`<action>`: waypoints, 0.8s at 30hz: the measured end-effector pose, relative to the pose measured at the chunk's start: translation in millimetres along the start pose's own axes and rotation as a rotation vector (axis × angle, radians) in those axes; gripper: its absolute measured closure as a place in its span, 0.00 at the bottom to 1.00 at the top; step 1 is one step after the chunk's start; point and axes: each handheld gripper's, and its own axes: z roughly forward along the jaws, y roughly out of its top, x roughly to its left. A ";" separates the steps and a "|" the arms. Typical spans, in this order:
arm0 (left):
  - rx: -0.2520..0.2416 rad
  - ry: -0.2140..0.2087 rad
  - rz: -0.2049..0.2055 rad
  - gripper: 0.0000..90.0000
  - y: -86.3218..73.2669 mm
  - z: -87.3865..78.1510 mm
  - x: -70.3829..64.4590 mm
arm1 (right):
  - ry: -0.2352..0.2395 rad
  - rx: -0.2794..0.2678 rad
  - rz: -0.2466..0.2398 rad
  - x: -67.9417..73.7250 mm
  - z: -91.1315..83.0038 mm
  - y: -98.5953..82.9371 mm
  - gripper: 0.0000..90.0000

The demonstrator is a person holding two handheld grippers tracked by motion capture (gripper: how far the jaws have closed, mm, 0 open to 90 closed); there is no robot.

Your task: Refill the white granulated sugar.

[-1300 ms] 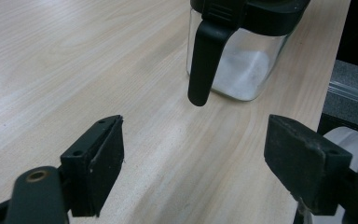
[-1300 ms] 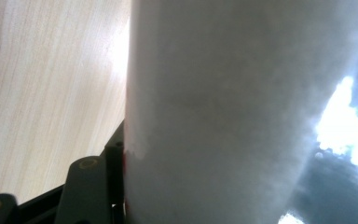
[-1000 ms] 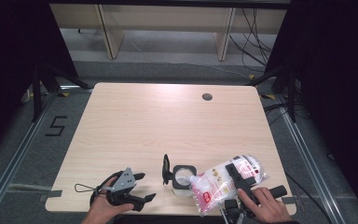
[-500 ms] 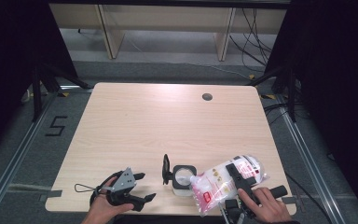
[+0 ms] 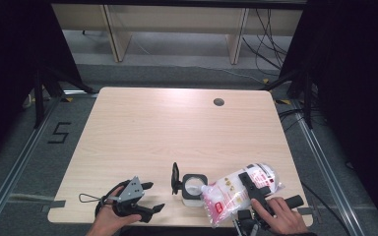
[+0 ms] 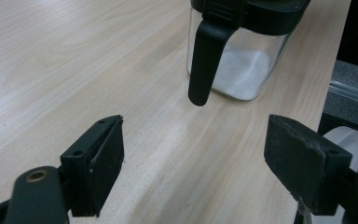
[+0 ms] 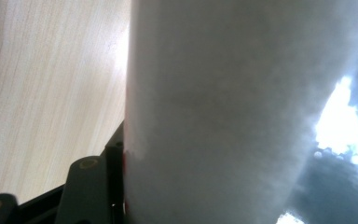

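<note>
Left gripper (image 5: 150,196) rests at the near edge of the table (image 5: 177,128), about 7 o'clock from table centre; jaws spread wide with nothing between them, aimed along the wood toward the jar. Glass jar (image 5: 194,186) stands upright at roughly 6 o'clock near the front edge, its black hinged lid (image 5: 175,177) flipped up on the jar's 9 o'clock side; the left gripper view shows white granules covering the jar (image 6: 242,65) bottom, level still low. Bag of white granules (image 5: 238,191) lies tilted at 3 o'clock of the jar, its lower corner touching or just over the jar mouth. Right gripper (image 5: 252,191), at about 5 o'clock on the table, is clamped on the bag; in the right gripper view the bag (image 7: 223,112) crowds the lens, one jaw pressed against its side, so the grip looks firm, though the far jaw is hidden. Judgement: pour in progress. To do it well: keep the spout corner centred over the opening, raise the bag's far end slowly so flow stays thin, avoid nudging the jar. The free left gripper could steady the jar by its body, clear of the lid. Risk: spill onto the table if the bag sags.
</note>
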 end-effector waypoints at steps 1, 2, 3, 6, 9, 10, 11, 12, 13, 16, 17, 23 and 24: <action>-0.004 0.002 -0.001 0.22 -0.1 0.2 0.0 | -0.007 -0.004 -0.005 -0.4 0.3 -0.1 0.46; -0.005 0.003 -0.001 0.22 -0.1 0.2 0.1 | -0.007 0.001 0.003 0.1 0.1 0.1 0.46; 0.000 0.007 0.006 0.22 0.0 -0.2 0.5 | -0.006 0.004 0.008 0.5 -0.2 0.3 0.46; 0.000 0.010 0.012 0.22 0.2 -0.6 0.6 | -0.014 -0.012 -0.003 0.1 0.3 -0.8 0.46; 0.001 0.012 0.013 0.22 0.2 -0.7 0.6 | -0.005 -0.001 -0.008 -0.7 -0.5 -0.4 0.46; 0.000 0.008 0.027 0.22 0.5 -0.8 1.4 | -0.014 -0.012 -0.006 -0.1 0.2 -0.8 0.46; -0.001 0.010 0.022 0.22 0.4 -0.8 1.1 | -0.013 -0.011 -0.008 -0.2 0.2 -0.7 0.46; -0.006 0.009 0.009 0.22 0.0 -0.1 0.6 | -0.003 0.002 -0.015 -0.8 -0.6 -0.2 0.46; 0.001 0.004 0.005 0.22 0.0 -0.3 0.5 | -0.005 0.003 -0.015 -0.9 -0.6 0.1 0.46; -0.008 0.007 -0.004 0.22 -0.3 0.6 -0.5 | -0.014 -0.004 -0.024 -1.2 -0.7 0.1 0.46; -0.009 0.007 -0.003 0.22 -0.2 0.7 -0.5 | -0.014 -0.003 -0.025 -1.5 -0.8 0.2 0.46; 0.010 0.002 0.004 0.22 0.4 -0.6 1.2 | -0.016 -0.001 -0.027 -1.7 -0.8 0.2 0.46; 0.007 -0.001 0.000 0.22 0.3 -0.4 0.5 | -0.015 -0.002 -0.027 -1.6 -0.8 0.2 0.46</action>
